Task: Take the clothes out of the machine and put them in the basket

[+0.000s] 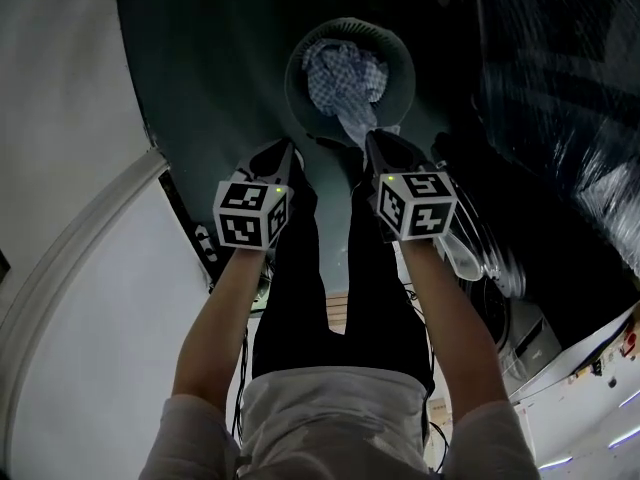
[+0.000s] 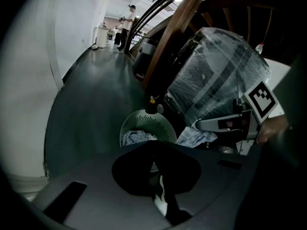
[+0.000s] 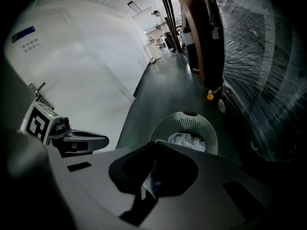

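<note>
A pale green round basket (image 1: pixel 300 53) stands on the dark floor ahead of my feet, with checked blue-white clothes (image 1: pixel 335 73) in it. One checked cloth (image 1: pixel 356 118) rises from the pile to my right gripper (image 1: pixel 378 146), which is shut on its end; the right gripper view shows pale cloth (image 3: pixel 148 183) pinched between the jaws. In the left gripper view that cloth (image 2: pixel 196 138) hangs below the right gripper (image 2: pixel 204 124). My left gripper (image 1: pixel 287 153) is beside it, jaws together; a pale sliver (image 2: pixel 161 196) shows between them, and I cannot tell what it is. The basket (image 2: pixel 148 121) (image 3: pixel 192 126) is in both gripper views.
A bulky plastic-wrapped machine (image 1: pixel 560 98) stands at the right, with a clear round door (image 1: pixel 470 253) and a white appliance (image 1: pixel 570 368) nearer me. A white wall (image 1: pixel 60 118) runs along the left. A wooden post (image 2: pixel 177 32) leans nearby. A person (image 2: pixel 127 25) stands far down the corridor.
</note>
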{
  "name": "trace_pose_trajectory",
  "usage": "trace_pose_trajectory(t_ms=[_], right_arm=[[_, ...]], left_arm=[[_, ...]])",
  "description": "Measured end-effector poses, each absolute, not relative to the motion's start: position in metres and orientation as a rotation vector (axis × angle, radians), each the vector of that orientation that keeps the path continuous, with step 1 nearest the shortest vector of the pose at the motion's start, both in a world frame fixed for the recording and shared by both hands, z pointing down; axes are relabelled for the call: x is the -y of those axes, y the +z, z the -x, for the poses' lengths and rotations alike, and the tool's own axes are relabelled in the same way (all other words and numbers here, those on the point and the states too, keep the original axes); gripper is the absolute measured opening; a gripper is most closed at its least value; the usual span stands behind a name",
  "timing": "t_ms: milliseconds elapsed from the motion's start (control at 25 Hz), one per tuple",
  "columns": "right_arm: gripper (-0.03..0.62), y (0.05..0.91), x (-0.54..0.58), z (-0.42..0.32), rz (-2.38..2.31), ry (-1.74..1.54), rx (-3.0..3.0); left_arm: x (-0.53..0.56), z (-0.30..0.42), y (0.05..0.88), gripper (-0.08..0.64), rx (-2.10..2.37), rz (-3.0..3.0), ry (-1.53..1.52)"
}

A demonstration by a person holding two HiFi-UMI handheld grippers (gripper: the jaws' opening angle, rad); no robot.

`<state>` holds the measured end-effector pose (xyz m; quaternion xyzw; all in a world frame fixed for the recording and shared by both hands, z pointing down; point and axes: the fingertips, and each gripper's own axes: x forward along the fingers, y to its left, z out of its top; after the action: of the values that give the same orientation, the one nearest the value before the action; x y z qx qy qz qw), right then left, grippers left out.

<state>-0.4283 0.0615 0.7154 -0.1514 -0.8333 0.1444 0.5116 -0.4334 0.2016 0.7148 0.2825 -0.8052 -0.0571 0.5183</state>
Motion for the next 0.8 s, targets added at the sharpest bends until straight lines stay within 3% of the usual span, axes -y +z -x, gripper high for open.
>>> trace_pose_trajectory(t_ms=[800], right_arm=[[0.017, 0.844, -0.054, 0.427, 0.266, 0.348, 1.828]], left_arm=[[-0.210, 0.447, 0.824, 0.020, 1.772, -0.582, -0.128]])
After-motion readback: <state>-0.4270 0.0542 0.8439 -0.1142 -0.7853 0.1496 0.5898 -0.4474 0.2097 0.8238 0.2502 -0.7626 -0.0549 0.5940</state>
